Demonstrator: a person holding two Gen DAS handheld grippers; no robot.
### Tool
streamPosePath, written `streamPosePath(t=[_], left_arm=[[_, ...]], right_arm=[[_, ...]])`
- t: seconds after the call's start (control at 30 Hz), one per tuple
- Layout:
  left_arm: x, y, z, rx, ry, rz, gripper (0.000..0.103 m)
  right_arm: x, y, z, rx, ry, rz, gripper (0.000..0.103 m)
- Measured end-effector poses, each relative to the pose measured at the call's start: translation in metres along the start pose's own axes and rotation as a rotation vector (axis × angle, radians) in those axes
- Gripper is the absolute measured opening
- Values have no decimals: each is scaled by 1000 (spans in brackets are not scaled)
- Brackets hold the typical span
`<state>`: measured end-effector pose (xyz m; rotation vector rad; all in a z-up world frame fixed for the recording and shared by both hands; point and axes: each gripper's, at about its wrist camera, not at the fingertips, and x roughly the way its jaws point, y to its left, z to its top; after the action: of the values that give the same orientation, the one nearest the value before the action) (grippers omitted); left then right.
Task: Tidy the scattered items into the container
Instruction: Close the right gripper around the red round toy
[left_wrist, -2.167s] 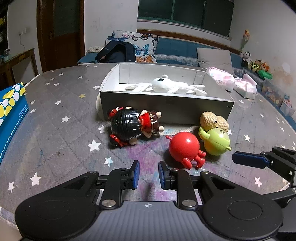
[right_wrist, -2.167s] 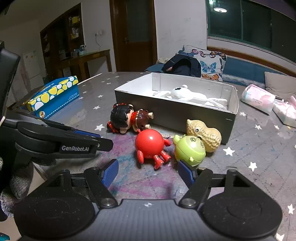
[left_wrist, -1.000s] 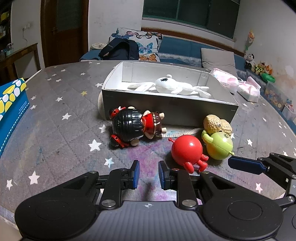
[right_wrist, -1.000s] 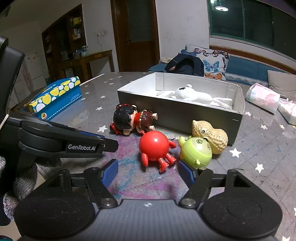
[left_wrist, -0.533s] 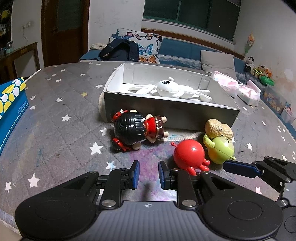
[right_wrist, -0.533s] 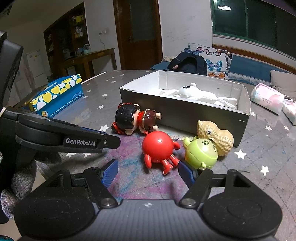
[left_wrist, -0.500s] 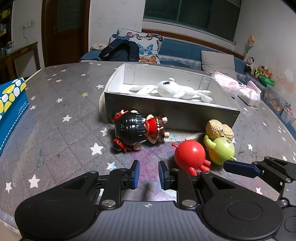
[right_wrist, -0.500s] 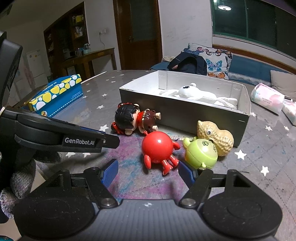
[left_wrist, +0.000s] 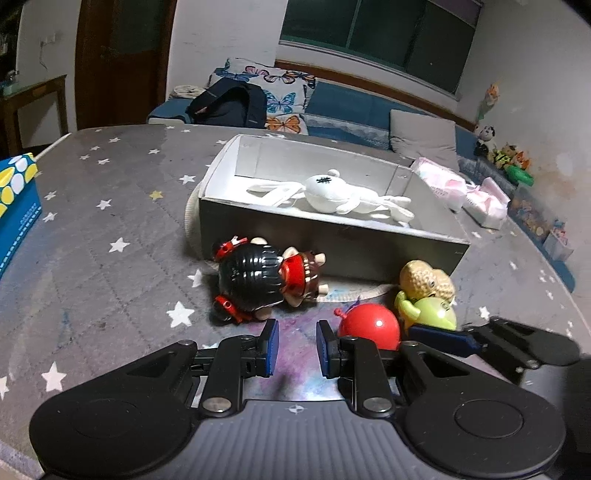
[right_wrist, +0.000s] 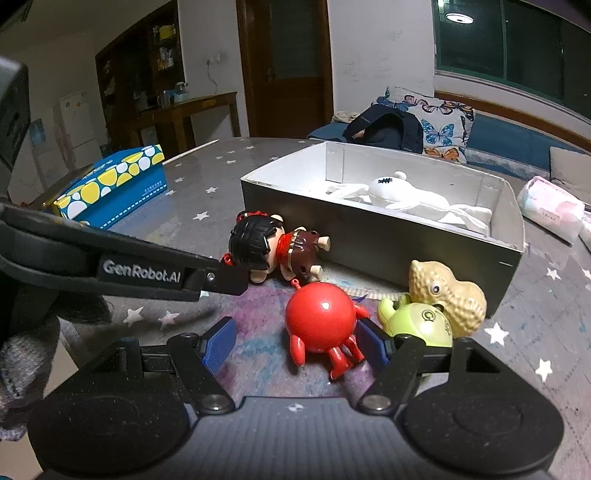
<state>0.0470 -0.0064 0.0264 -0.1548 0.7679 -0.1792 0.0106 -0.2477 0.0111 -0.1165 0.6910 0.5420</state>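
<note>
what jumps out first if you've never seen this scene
The glossy red ball toy jumps out first, sitting on the starry table between the right gripper's open blue pads. Behind it, a black-haired doll lies on its side before the grey box holding a white plush.

Black hand-held gripper (right_wrist: 295, 341), blue ribbed pads (right_wrist: 218, 341), white "GenRobot.AI" lettering.

Both wrist views face the box (left_wrist: 332, 236) (close, side-by-side).
</note>
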Motion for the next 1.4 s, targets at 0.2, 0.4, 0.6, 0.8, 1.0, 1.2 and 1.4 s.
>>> streamPosePath(t=[0.2, 0.4, 0.6, 0.8, 1.0, 1.2, 1.4], left_arm=[[3, 0, 5, -9, 6, -26, 24], [7, 3, 10, -47, 25, -85, 24], [12, 5, 11, -66, 42, -112, 24], [16, 5, 9, -72, 53, -121, 24], [17, 10, 7, -81, 50, -113, 24], [18, 16, 5, -97, 59, -114, 24], [14, 22, 4, -127, 54, -141, 24]], right_arm=[[9, 0, 1, -3, 11, -3, 73], [13, 0, 1, -16, 24, -4, 74], [10, 4, 1, -29, 23, 20, 74], [6, 12, 1, -58, 24, 56, 75], [0, 17, 0, -93, 15, 92, 78], [1, 8, 3, -66, 9, 54, 78], [9, -1, 4, -47, 24, 29, 78]])
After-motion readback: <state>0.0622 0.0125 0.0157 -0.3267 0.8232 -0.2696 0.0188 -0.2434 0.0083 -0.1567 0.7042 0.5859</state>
